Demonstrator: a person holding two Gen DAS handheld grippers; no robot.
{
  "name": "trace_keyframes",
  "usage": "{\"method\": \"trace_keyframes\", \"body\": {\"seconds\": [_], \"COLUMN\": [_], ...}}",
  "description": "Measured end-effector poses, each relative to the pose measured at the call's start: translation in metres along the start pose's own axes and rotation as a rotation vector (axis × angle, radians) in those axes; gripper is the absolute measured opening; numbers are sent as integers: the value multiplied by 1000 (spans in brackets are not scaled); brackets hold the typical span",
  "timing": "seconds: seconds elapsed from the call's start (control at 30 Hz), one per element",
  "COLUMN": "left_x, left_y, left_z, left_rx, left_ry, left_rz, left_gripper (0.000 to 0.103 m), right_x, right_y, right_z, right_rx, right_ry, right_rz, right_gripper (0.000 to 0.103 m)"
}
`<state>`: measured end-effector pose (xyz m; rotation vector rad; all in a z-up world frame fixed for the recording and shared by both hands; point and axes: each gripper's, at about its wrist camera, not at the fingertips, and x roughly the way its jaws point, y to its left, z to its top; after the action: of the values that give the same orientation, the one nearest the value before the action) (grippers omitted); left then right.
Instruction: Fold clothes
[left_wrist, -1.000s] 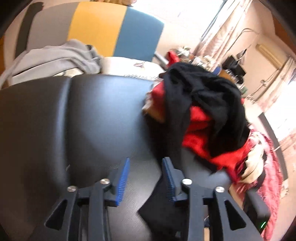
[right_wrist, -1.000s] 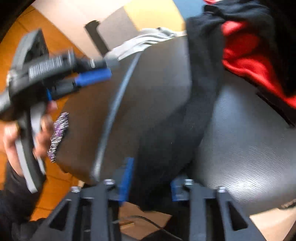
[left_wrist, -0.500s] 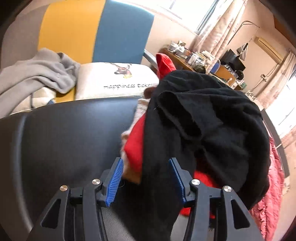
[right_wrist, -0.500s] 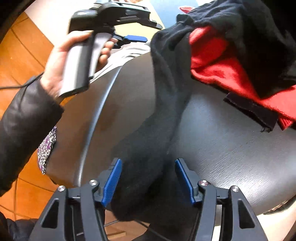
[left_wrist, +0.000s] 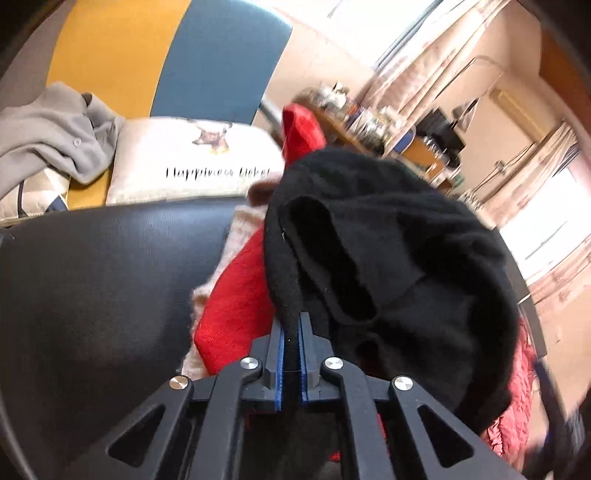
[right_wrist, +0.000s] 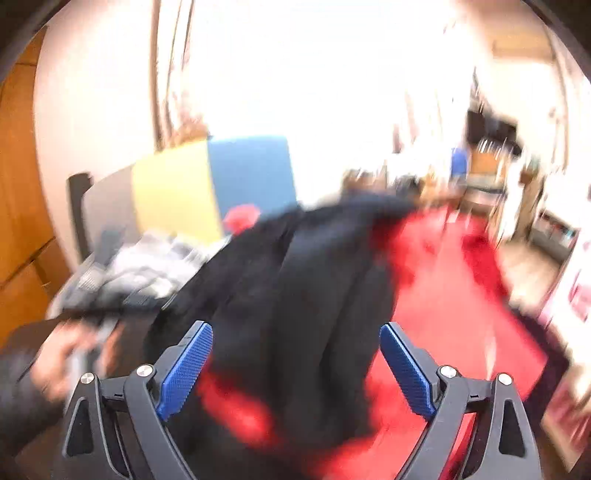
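A heap of clothes is sitting on a black leather seat (left_wrist: 92, 280), with a thick black knitted garment (left_wrist: 388, 266) slumping in soft folds over a red garment (left_wrist: 236, 306) and a pale pink one peeking out beneath. The left gripper (left_wrist: 290, 332) is pinching a fold at the black garment's near edge, its blue-padded tongs pressed together on the cloth. The right gripper (right_wrist: 295, 365), seen through heavy blur, is hanging with its tongs spread wide apart over the same black-and-red heap.
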<state>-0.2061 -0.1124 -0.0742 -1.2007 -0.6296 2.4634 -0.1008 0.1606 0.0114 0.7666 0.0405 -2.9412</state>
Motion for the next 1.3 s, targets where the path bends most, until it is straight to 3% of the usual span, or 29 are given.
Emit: {"method": "trace_keyframes", "body": {"seconds": [0.1,0.13,0.17,0.2,0.27,0.4,0.57,0.7,0.77,0.9,1.0,1.1,1.17,1.2,1.23,1.3], "left_x": [-23,-31,-39,-45,-56,-89,-160,-213,-231,-252,-246,-230,-215,-208,-202,-192], "left_y": [1,0,-2,-2,-1,7,23,51,65,104,123,128,126,122,119,105], "left_z": [2,2,2,2,1,-4,-30,-64,-82,-138,-179,-212,-223,-224,-225,-223], "left_rx": [-29,-25,-8,-1,-4,-66,-125,-195,-212,-254,-270,-302,-319,-313,-305,-254], "left_ry": [-53,-71,-86,-93,-104,-151,-245,-278,-284,-214,-124,-64,-33,-25,-19,-25], "left_rz": [-43,-49,-50,-49,-59,-132,-162,-113,-51,81,161,157,131,126,124,145], "left_gripper": [4,4,4,4,4,4,2,2,2,2,10,17,20,21,23,26], "right_x": [48,67,86,105,108,71,53,59,64,57,52,46,45,42,38,33], "right_y": [1,2,3,4,0,6,57,96,113,135,129,94,67,60,53,46], "right_z": [26,27,28,29,25,27,19,-14,-38,-88,-118,-133,-141,-142,-143,-142], "right_rx": [-41,-21,2,26,38,126,150,189,237,312,334,301,302,293,281,249], "right_ry": [69,115,161,207,228,154,165,250,317,418,453,449,469,471,470,461], "right_rz": [-94,-69,-35,-1,28,227,433,562,639,732,690,469,334,283,234,160], "right_gripper": [61,32,14,8,8,8,8,8,8,8,8,8,14,21,39,59]}}
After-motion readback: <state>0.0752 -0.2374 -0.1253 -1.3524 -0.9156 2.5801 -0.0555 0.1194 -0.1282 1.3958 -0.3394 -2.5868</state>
